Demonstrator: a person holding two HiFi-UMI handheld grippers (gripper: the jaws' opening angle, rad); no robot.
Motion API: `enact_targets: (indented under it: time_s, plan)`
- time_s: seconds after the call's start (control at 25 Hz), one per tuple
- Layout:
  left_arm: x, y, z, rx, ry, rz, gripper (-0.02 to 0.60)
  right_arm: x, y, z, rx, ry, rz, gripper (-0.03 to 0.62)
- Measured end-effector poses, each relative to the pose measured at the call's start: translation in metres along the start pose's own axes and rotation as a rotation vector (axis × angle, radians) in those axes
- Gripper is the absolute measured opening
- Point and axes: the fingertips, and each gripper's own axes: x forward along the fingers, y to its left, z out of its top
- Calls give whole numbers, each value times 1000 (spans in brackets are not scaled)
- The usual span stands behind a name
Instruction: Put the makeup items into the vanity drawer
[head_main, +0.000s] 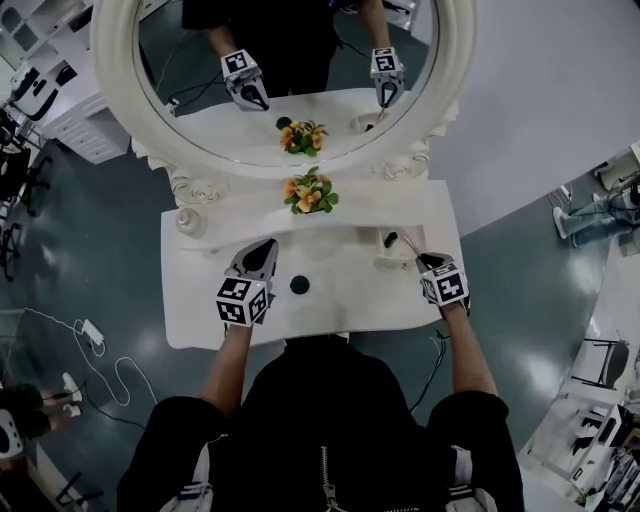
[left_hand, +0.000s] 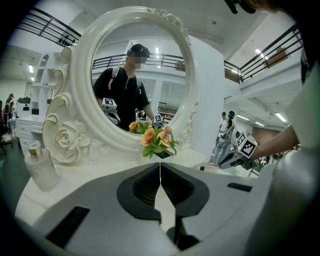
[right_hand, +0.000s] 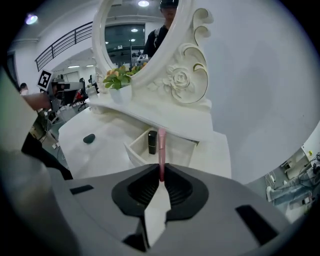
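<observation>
A person works at a white vanity with an oval mirror. The right gripper (right_hand: 161, 179) has its jaws clamped on a slim pink makeup stick (right_hand: 161, 147), poised over the small open drawer (right_hand: 134, 152) near the counter's (head_main: 330, 310) back right corner. A black lipstick tube (right_hand: 152, 142) stands inside the drawer. The left gripper (left_hand: 160, 176) hovers near the front edge, jaws closed together on nothing. A small dark oval item (head_main: 299, 285) lies mid-counter. The stick looks about to be placed: it needs lowering into the drawer, then the jaws parting.
</observation>
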Motion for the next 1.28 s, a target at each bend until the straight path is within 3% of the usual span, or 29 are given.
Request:
enact_targets:
  time_s: [0.4,0.64,0.92,1.08,1.28]
  plan:
    - [-22,13,-13,-29,9,62,21,33,-12,13,14,131,-10,41]
    - [-33,18,-17,-42,8,94,21,45,-15,16,15,146,-19,43]
    - [-38,20,-21,-45,12,101,21,45,-16,20,19,98,-61,92]
    - [-38,19,-23,-45,11,94,21,34,-15,31,42,11,-91,10]
    - [-39,20,-21,-43,5,89,21,17,-7,51,48,-118,-109,6]
